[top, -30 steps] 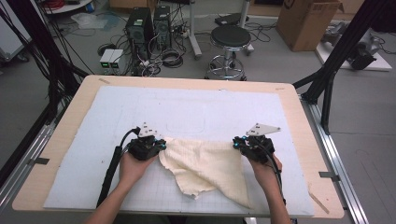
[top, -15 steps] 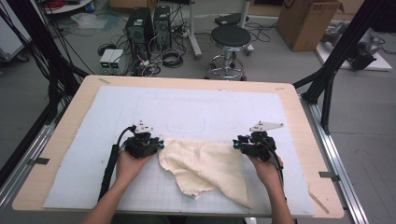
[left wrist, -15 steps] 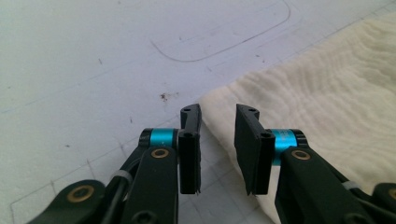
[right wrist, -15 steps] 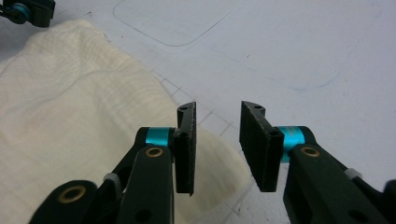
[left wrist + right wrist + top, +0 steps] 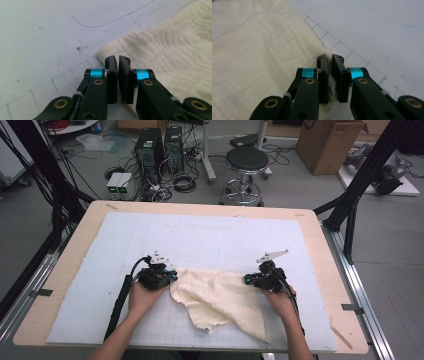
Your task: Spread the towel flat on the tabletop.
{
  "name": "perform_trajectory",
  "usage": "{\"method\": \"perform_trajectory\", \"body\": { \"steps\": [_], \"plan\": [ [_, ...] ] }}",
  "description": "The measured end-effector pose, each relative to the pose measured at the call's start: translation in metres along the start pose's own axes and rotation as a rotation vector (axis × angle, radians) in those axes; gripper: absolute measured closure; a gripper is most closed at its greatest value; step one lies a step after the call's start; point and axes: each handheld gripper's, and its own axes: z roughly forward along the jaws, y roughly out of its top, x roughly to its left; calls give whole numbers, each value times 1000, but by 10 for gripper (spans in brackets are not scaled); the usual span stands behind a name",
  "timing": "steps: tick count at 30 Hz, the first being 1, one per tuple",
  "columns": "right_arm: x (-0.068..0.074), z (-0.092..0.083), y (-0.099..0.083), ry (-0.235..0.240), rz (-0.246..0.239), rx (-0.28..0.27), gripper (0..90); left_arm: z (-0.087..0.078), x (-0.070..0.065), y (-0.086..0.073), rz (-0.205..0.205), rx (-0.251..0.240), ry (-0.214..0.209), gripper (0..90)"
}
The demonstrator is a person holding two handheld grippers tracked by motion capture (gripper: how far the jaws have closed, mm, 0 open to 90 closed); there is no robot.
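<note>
Seen from the high view: a crumpled cream-yellow waffle-weave cloth (image 5: 220,300), lying on the near half of a pale grey gridded mat (image 5: 200,240) spread over a light wooden table (image 5: 320,245). Stretched between the two hands, upper edge roughly level, lower part sagging to a ragged point toward the near edge of the mat.

At the cloth's upper left corner, the left black two-jaw gripper (image 5: 172,276), held in the left hand (image 5: 142,295). Closed further within the last moment, and in the left gripper view (image 5: 117,66) clenched with only a thin slit between the pads, the cloth's corner right at the tips and running under them. Whether fabric was actually pinched, not clear there.

At the upper right corner, the right black two-jaw gripper (image 5: 247,280), in the right hand (image 5: 277,300). Likewise just closed down; in the right gripper view (image 5: 329,63) nipped on a small bunched fold of cream fabric between the pads.

Behind the table, a black round stool (image 5: 246,160) on the floor.
</note>
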Motion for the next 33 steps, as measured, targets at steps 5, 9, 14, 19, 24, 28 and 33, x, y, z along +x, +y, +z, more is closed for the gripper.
{"method": "perform_trajectory", "body": {
  "steps": [5,9,14,19,24,28,33],
  "plan": [
    [9,-8,7,-29,-37,-63,858,-13,8,5,-17,-53,28,875],
    [16,-22,19,-76,-94,-177,855,-26,13,11,-36,-101,36,876],
    [22,-30,24,-118,-122,-221,840,-37,14,15,-28,-116,30,875],
    [21,-13,12,-77,-119,-86,792,-32,11,4,12,-15,0,873],
    [19,-2,2,-8,-97,14,702,-30,8,-3,35,47,-48,845],
    [15,-15,4,0,-56,-90,638,-36,13,-1,12,-5,-45,729],
    [5,-21,8,-31,-18,-129,630,-30,20,0,-40,-31,0,660]
  ]
}}
